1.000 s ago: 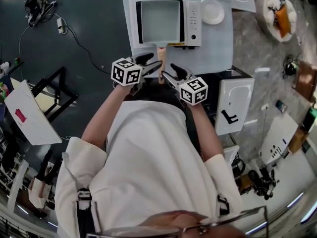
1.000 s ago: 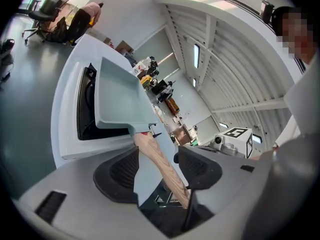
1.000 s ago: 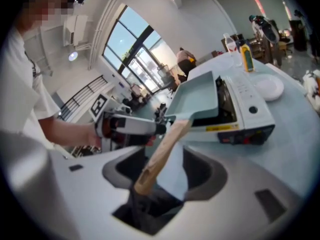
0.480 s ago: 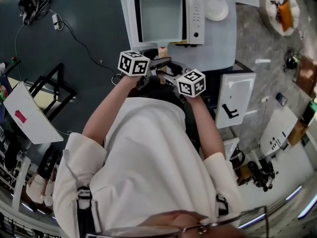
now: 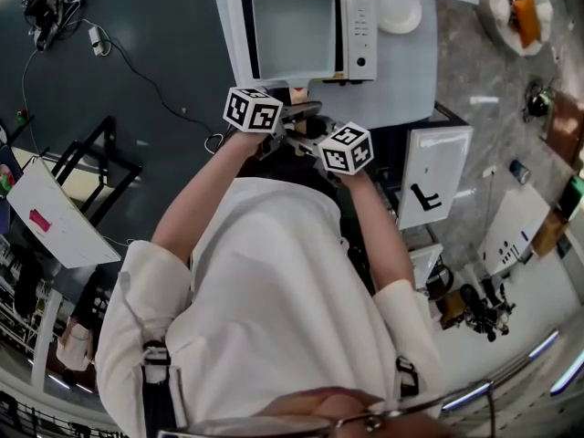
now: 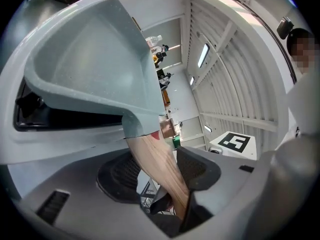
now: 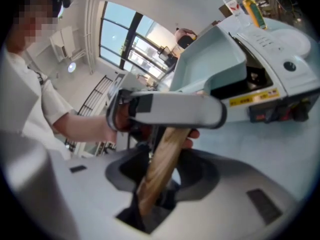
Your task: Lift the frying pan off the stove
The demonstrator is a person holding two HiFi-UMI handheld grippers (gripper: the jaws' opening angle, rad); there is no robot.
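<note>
**Both grippers on the pan handle, pan not lifted yet**

Seen from the head view, the person in the white short-sleeved shirt (image 5: 274, 290) fills most of the shot, arms reaching out to the pale blue table (image 5: 401, 80). On the table is a boxy white countertop stove (image 5: 360, 30). The square grey frying pan (image 5: 292, 30) sits flat on it, with its light wooden handle (image 5: 298, 92) sticking out toward the person.

Both grippers meet at that handle, close beside each other. The left gripper (image 6: 160, 176) has just been closing its jaws. The handle runs between them and lies against one pad, with a gap showing at the other, so it's not clamped. The right gripper (image 7: 162, 169) has been closing too, and it's partly open around the handle with daylight on both sides.
</note>
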